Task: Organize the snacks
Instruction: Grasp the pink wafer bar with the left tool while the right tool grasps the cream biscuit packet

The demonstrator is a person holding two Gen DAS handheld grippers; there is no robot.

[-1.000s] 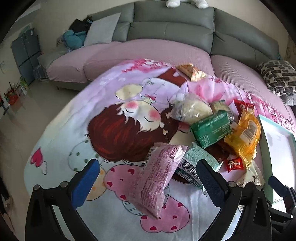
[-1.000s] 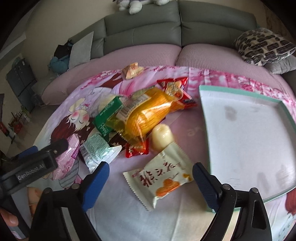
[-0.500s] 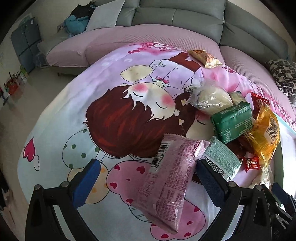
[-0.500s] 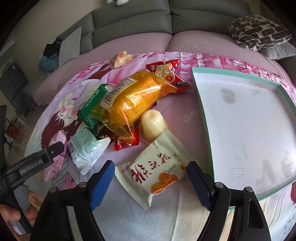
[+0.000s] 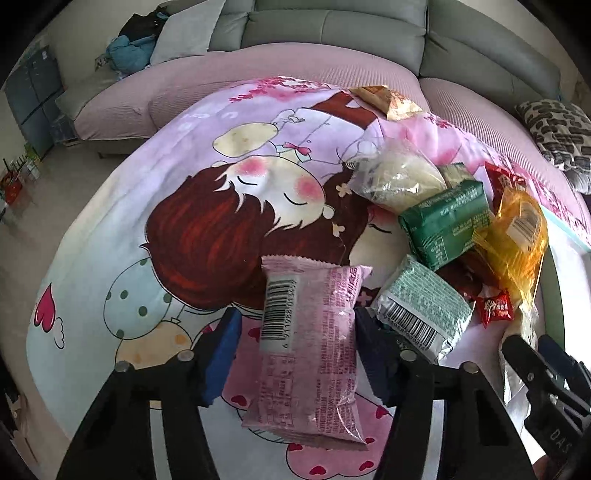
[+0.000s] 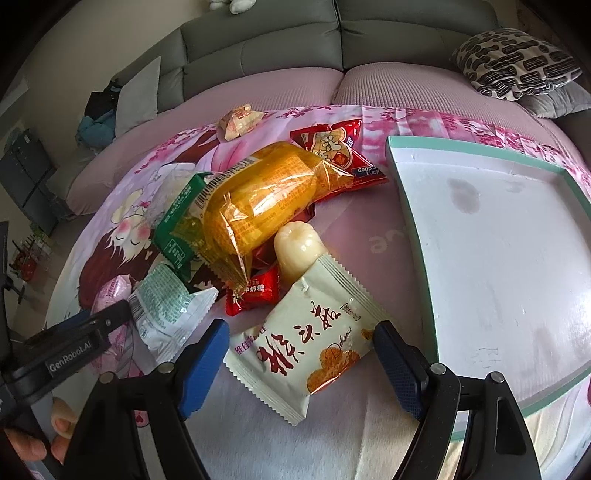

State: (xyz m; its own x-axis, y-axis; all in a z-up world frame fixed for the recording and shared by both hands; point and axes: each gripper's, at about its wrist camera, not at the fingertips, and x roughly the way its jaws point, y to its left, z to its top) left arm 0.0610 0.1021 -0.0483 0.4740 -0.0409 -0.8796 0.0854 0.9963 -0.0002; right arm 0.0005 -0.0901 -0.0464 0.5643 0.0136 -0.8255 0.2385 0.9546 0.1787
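Observation:
A pink snack packet [image 5: 310, 332] lies barcode up on the cartoon blanket, between the fingers of my left gripper [image 5: 297, 317]. The jaws are closing; the right pad touches the packet's edge, while a small gap shows at the left pad. My right gripper [image 6: 301, 328] straddles a cream packet with red lettering [image 6: 306, 343] that lies flat, fingertips at its two corners and not squeezing it. To its right sits a white tray with a teal rim [image 6: 410, 229], with nothing in it.
Behind the cream packet is a snack pile: orange bag [image 6: 258, 199], green box [image 6: 177, 225], red packet [image 6: 332, 155], red candy [image 6: 255, 291], pale green packet [image 6: 166, 306], a pale lump [image 6: 297, 247]. A beige packet [image 6: 238, 120] lies farther back. A grey sofa [image 5: 332, 26] rings the far side.
My left gripper has sunk onto the pink packet and its jaws have narrowed from wide open to just around it. The right jaws have narrowed slightly around the cream packet.

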